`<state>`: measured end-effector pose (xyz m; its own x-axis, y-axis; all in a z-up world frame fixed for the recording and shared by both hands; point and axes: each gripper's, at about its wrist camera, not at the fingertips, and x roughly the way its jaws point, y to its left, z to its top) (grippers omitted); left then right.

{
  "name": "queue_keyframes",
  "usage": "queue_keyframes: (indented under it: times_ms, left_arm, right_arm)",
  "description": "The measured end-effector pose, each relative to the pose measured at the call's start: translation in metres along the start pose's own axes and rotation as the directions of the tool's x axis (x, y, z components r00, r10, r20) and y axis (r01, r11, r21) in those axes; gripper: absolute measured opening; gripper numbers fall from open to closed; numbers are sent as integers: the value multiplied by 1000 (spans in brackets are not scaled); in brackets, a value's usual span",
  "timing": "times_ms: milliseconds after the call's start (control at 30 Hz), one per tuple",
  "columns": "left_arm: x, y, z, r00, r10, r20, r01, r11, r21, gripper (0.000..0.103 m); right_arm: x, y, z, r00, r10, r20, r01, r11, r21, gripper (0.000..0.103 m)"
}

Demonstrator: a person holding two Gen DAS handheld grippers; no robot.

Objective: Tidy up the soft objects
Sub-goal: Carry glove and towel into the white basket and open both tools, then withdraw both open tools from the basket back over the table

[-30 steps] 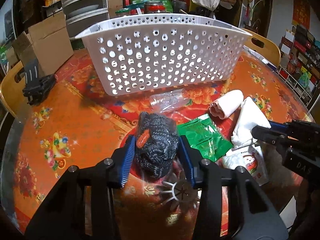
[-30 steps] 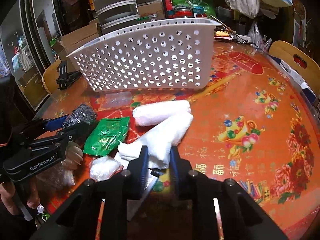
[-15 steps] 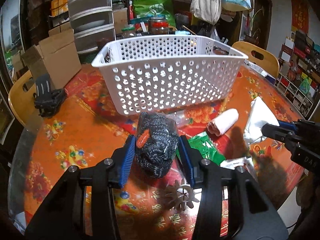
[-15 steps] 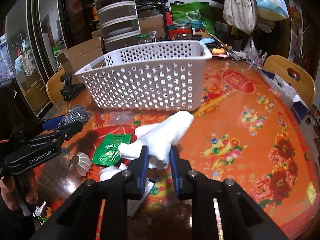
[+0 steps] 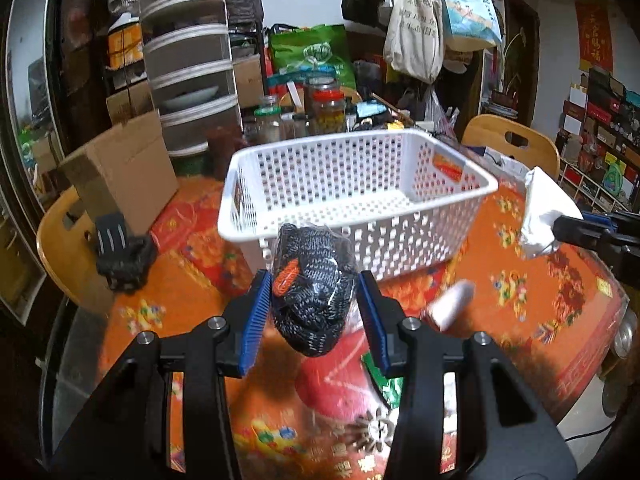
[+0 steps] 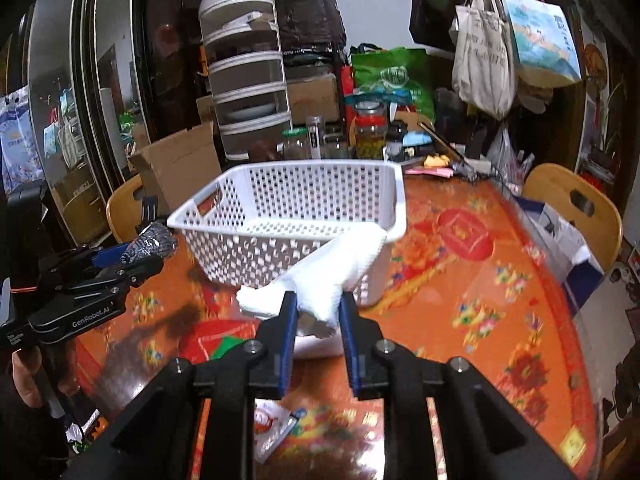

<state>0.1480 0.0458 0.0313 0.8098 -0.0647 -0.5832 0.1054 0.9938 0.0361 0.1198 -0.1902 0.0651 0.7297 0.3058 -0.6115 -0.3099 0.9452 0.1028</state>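
My left gripper (image 5: 314, 314) is shut on a dark grey knitted bundle in clear wrap (image 5: 314, 292) and holds it in the air just before the near wall of the white perforated basket (image 5: 360, 204). My right gripper (image 6: 318, 320) is shut on a white folded cloth (image 6: 336, 272) and holds it up near the basket's (image 6: 288, 216) right corner. The cloth also shows at the right of the left wrist view (image 5: 542, 216). The left gripper (image 6: 120, 264) shows at the left of the right wrist view. The basket looks empty.
A rolled white cloth (image 5: 452, 304), a green packet (image 5: 390, 384) and a small printed packet (image 6: 272, 428) lie on the orange table. A black clamp (image 5: 120, 256) lies at the left. Cardboard box (image 5: 128, 172), jars and wooden chairs (image 5: 512, 148) stand behind the basket.
Both grippers have risen from the table with their loads and moved toward the basket. The white cloth has lifted clear of the other items.
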Motion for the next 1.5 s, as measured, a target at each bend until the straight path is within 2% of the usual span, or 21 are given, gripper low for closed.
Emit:
queue_keyframes:
  times_ms: [167, 433, 567, 633, 800, 933, 1067, 1333, 1400, 1433, 1467, 1500]
  left_arm:
    - [5, 3, 39, 1000, -11, 6, 11, 1000, 2, 41]
    - [49, 14, 101, 999, -8, -50, 7, 1000, -22, 41]
    - [93, 14, 125, 991, -1, -137, -2, 1000, -22, 41]
    - [118, 16, 134, 980, -13, -197, 7, 1000, -30, 41]
    - [177, 15, 138, 941, -23, -338, 8, 999, -44, 41]
    - [212, 13, 135, 910, -21, -414, 5, 999, -40, 42]
    - [227, 8, 129, 891, -9, -455, -7, 999, -35, 42]
    - [238, 11, 125, 880, 9, -475, -33, 999, -40, 42]
    - [237, 12, 124, 883, 9, -468, -35, 998, -48, 43]
    - [236, 12, 125, 887, 16, -461, -41, 998, -45, 48]
    - [233, 13, 126, 891, 30, -452, -54, 998, -41, 60]
    - [228, 14, 128, 898, 44, -437, -67, 997, -39, 68]
  right_arm:
    - [15, -6, 31, 999, 37, -25, -37, 999, 13, 20]
    - [53, -14, 76, 997, 9, -79, -8, 1000, 13, 20]
    - [92, -23, 94, 989, 1, -149, 4, 999, 33, 20]
    - [111, -27, 100, 983, -12, -183, 18, 999, 32, 20]
    - [161, -34, 107, 958, -27, -286, 40, 998, 40, 20]
    - [189, -34, 107, 939, -26, -343, 42, 998, 39, 20]
    - [209, -32, 108, 925, -17, -379, 37, 998, 47, 21]
    - [223, -20, 106, 916, -44, -400, 43, 999, -9, 26]
    - [224, -19, 106, 915, -53, -401, 50, 999, -17, 31]
    - [224, -18, 106, 914, -55, -403, 51, 998, -22, 33]
    - [223, -17, 106, 915, -63, -399, 54, 998, -33, 39]
    - [220, -17, 107, 917, -67, -392, 56, 998, -38, 47]
